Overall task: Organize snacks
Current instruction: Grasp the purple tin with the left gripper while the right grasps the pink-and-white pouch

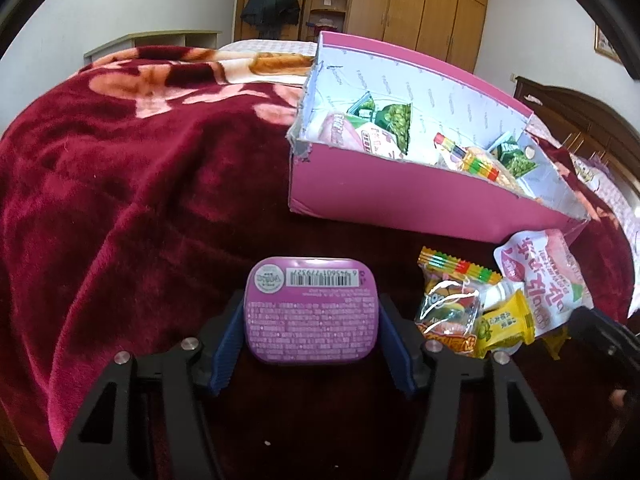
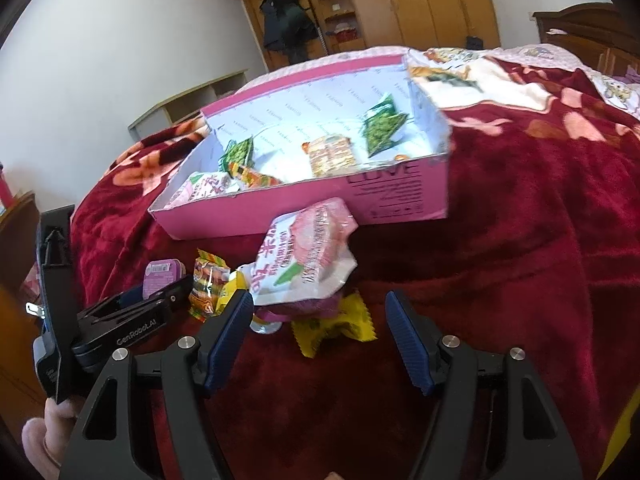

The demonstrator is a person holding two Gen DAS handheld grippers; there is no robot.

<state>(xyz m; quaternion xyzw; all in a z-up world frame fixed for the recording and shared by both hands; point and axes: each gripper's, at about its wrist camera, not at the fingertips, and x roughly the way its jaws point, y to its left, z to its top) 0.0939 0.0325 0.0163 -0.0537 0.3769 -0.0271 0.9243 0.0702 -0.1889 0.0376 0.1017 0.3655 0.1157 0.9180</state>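
the left gripper [image 1: 312,320] pointed forward and downward, its two blue pads [image 1: 228,344] set against the short sides of a purple tin, gripping it between them. the right gripper [image 2: 320,336] tilted down likewise, its jaws spread apart with nothing between the blue pads [image 2: 408,340], neither one touching anything. in the right wrist view the left gripper's black body showed at the left edge, with part of the person's hand [image 2: 44,432] wrapped under it at the lower left corner.
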